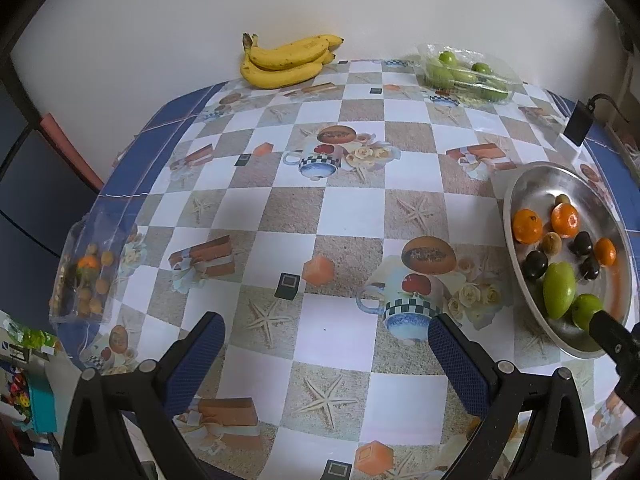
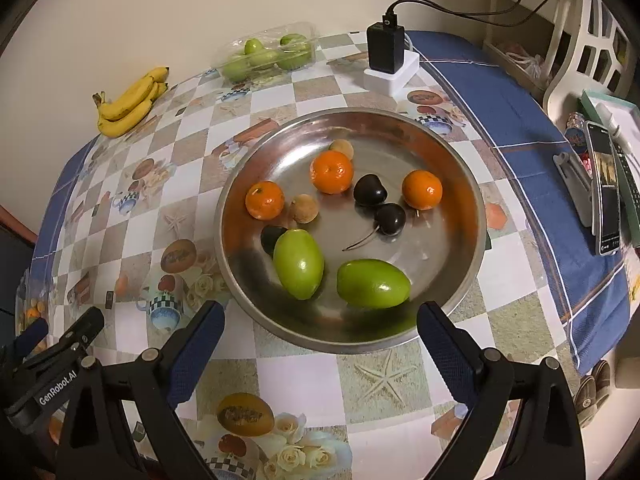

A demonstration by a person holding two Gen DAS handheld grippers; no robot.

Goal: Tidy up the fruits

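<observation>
Here, the right hand-held gripper (image 2: pixel 320 320) hangs with its blue-padded fingers spread wide and empty, just short of the near rim of the steel bowl (image 2: pixel 460 176) on the desk (image 2: pixel 304 376). Inside the bowl, nearest the fingers, lie two green fruits (image 2: pixel 373 284) side by side. Beyond them sit three tangerines (image 2: pixel 331 171), three dark cherries (image 2: pixel 369 191) and two small brown fruits (image 2: pixel 304 208). Farther ahead, against the wall, stand a clear box of green fruits (image 2: pixel 267 56) and, to its left, a bunch of bananas (image 2: pixel 130 102). A black charger (image 2: pixel 385 49) stands beyond the bowl's far right rim. The left hand-held gripper (image 1: pixel 326 330) is likewise wide open and empty above bare checked cloth, with the bowl to its right. A clear bag of small fruits (image 1: pixel 90 276) lies at the desk's edge to its left.
</observation>
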